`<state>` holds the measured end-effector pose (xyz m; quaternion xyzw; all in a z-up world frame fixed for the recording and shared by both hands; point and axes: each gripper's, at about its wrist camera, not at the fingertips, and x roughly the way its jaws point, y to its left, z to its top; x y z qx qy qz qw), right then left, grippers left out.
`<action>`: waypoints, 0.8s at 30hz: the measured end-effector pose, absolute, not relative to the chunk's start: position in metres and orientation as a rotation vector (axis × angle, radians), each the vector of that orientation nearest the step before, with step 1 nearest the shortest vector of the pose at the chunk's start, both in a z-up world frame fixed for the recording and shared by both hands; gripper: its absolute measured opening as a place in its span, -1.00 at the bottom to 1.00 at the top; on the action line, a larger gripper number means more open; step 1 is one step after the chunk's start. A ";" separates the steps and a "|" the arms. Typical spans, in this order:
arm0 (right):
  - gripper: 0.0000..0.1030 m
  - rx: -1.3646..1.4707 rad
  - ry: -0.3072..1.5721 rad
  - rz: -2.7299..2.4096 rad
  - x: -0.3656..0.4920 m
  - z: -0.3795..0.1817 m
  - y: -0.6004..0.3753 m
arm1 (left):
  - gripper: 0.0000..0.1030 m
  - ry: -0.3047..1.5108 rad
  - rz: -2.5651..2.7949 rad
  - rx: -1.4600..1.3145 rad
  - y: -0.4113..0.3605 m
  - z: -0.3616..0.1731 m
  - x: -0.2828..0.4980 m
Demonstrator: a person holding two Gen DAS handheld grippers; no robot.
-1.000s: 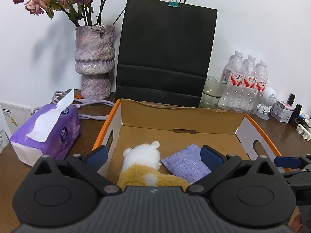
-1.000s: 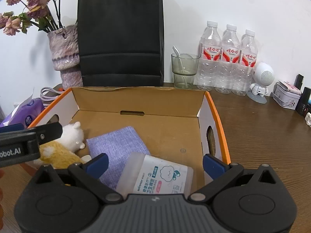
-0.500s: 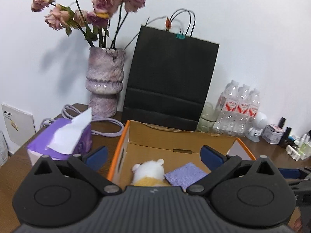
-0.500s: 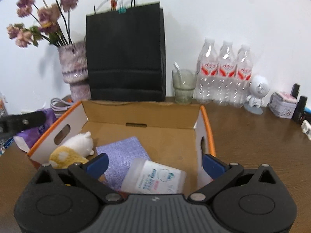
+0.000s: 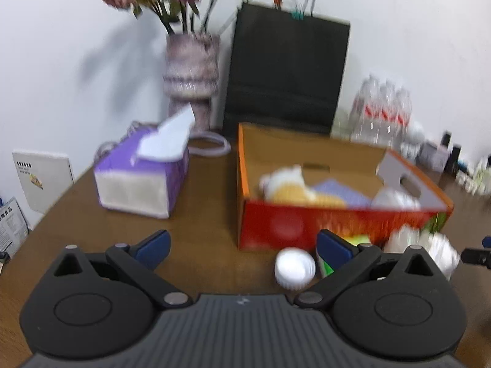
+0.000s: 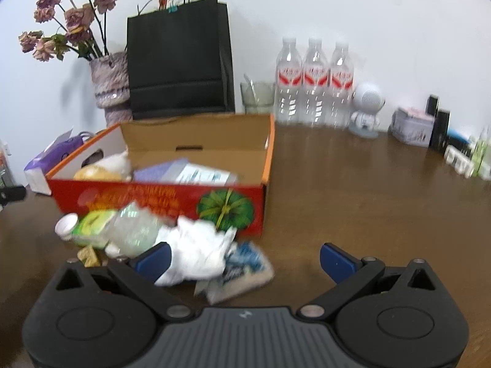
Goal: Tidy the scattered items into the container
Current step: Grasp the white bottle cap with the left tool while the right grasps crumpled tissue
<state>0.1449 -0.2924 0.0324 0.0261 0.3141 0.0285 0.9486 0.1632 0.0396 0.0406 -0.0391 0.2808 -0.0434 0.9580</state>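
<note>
A red and orange cardboard box (image 6: 159, 202) (image 5: 307, 220) stands on the brown table. It holds a plush toy (image 5: 291, 187), a purple cloth (image 6: 165, 170) and a wipes pack (image 6: 202, 176). In front of it lie a white-capped bottle (image 6: 101, 227) (image 5: 294, 268), a crumpled white bag (image 6: 199, 251) and a blue-printed packet (image 6: 242, 268). My left gripper (image 5: 242, 245) is open, empty, near the box's front left. My right gripper (image 6: 244, 257) is open, empty, just behind the white bag and packet.
A purple tissue box (image 5: 144, 174) stands left of the box. Behind are a vase of dried roses (image 6: 110, 86), a black paper bag (image 6: 179, 58), a glass (image 6: 256, 96), three water bottles (image 6: 314, 82), a white figurine (image 6: 366, 107) and small items at the far right (image 6: 414, 125).
Both grippers have pulled back out of the box toward the table's near side and dropped lower. The box's red front and the loose items before it have come into view.
</note>
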 end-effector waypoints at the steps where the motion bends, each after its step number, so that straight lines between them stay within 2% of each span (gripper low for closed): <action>1: 1.00 0.058 0.643 0.067 0.144 0.028 -0.290 | 1.00 0.581 -0.097 -0.072 0.036 0.036 0.164; 8: 1.00 -0.029 0.632 0.086 0.158 0.017 -0.253 | 1.00 0.624 -0.057 0.072 0.005 0.015 0.181; 12: 1.00 -0.050 0.629 0.054 0.169 0.013 -0.245 | 0.97 0.624 -0.088 0.065 0.000 0.011 0.186; 14: 1.00 -0.040 0.632 0.062 0.172 0.011 -0.245 | 0.91 0.629 -0.101 0.054 0.000 0.009 0.189; 15: 0.98 -0.041 0.632 0.058 0.173 0.010 -0.244 | 0.81 0.636 -0.104 0.052 -0.001 0.007 0.191; 16: 0.94 -0.045 0.632 0.055 0.173 0.009 -0.245 | 0.60 0.641 -0.109 0.051 -0.001 0.005 0.194; 17: 0.83 -0.050 0.634 0.052 0.174 0.009 -0.244 | 0.41 0.650 -0.117 0.053 -0.002 0.003 0.196; 18: 0.74 -0.054 0.638 0.051 0.174 0.008 -0.244 | -0.03 0.668 -0.129 0.055 -0.002 0.001 0.199; 19: 0.45 -0.057 0.638 0.053 0.173 0.007 -0.243 | -0.20 0.665 -0.135 0.055 -0.001 0.000 0.199; 20: -0.04 -0.059 0.637 0.057 0.172 0.007 -0.243 | -0.21 0.663 -0.139 0.059 -0.001 0.000 0.198; 21: -0.22 -0.065 0.642 0.063 0.172 0.006 -0.243 | -0.21 0.661 -0.143 0.054 0.001 0.000 0.196; 24: -0.29 -0.059 0.631 0.078 0.167 0.007 -0.245 | -0.21 0.634 -0.141 0.036 0.005 0.003 0.190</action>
